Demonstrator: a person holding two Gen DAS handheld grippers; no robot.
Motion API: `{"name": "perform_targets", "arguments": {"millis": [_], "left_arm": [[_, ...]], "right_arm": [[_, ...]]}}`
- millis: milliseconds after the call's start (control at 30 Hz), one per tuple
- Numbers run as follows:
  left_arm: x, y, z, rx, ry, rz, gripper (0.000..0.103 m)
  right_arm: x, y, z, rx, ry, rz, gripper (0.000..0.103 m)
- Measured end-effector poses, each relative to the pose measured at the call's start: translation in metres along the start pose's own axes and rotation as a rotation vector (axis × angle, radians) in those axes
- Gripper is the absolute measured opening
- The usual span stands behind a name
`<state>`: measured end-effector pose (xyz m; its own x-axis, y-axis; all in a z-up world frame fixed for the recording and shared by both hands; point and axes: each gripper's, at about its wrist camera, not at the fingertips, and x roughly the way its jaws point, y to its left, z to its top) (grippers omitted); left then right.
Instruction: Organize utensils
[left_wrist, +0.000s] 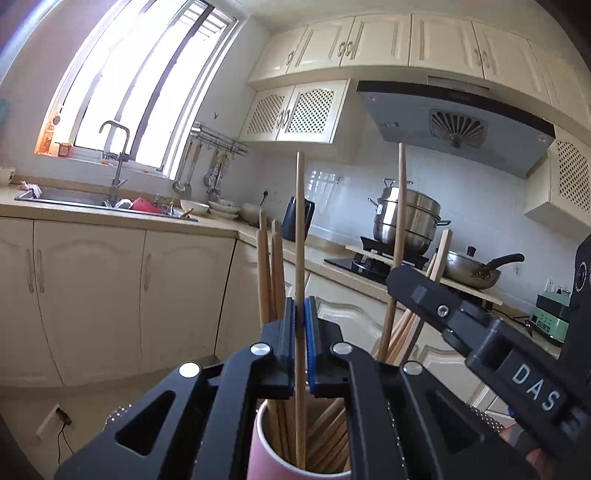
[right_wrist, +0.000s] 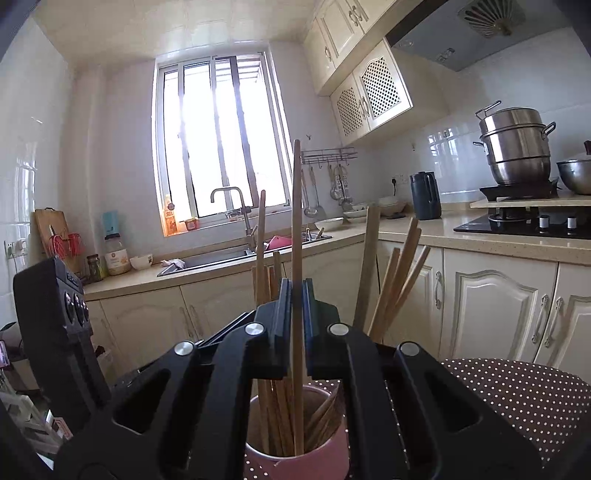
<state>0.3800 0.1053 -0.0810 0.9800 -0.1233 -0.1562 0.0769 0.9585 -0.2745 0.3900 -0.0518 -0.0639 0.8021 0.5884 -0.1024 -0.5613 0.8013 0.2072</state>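
One long wooden chopstick (left_wrist: 300, 258) is clamped upright in the left tool (left_wrist: 300, 350), another (right_wrist: 297, 258) in the right tool (right_wrist: 297, 332), tips inside the pink cylindrical cup (right_wrist: 295, 461). Each should be lowered straight, then released.

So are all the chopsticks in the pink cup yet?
Nearly. A bunch of wooden chopsticks already stands in the pink cup. The left gripper and the right gripper are each shut on one chopstick with its lower end inside the cup. Left: let both go.
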Motion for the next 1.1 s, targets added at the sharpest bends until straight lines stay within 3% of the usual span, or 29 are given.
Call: {"name": "perform_targets", "arguments": {"millis": [500, 667, 733, 800, 1000, 1100], "left_arm": [[-0.004, 0.019, -0.031, -0.026, 0.176, 0.0, 0.005], [-0.015, 0.017, -0.034, -0.001, 0.19, 0.009, 0.006], [-0.021, 0.015, -0.033, 0.008, 0.196, 0.013, 0.012], [-0.029, 0.012, -0.031, 0.026, 0.185, 0.037, 0.03], [-0.058, -0.002, -0.024, 0.087, 0.171, 0.083, 0.053], [-0.075, -0.01, -0.018, 0.11, 0.152, 0.116, 0.058]], "right_arm": [[-0.005, 0.0, -0.025, -0.013, 0.091, -0.025, 0.006], [-0.008, 0.004, -0.035, -0.017, 0.127, -0.027, 0.006], [-0.012, 0.003, -0.036, -0.006, 0.133, -0.031, 0.007], [-0.017, 0.005, -0.036, -0.004, 0.14, -0.032, 0.007], [-0.039, 0.011, -0.028, -0.008, 0.143, -0.057, 0.009], [-0.053, 0.012, -0.024, -0.001, 0.137, -0.073, 0.034]]}}
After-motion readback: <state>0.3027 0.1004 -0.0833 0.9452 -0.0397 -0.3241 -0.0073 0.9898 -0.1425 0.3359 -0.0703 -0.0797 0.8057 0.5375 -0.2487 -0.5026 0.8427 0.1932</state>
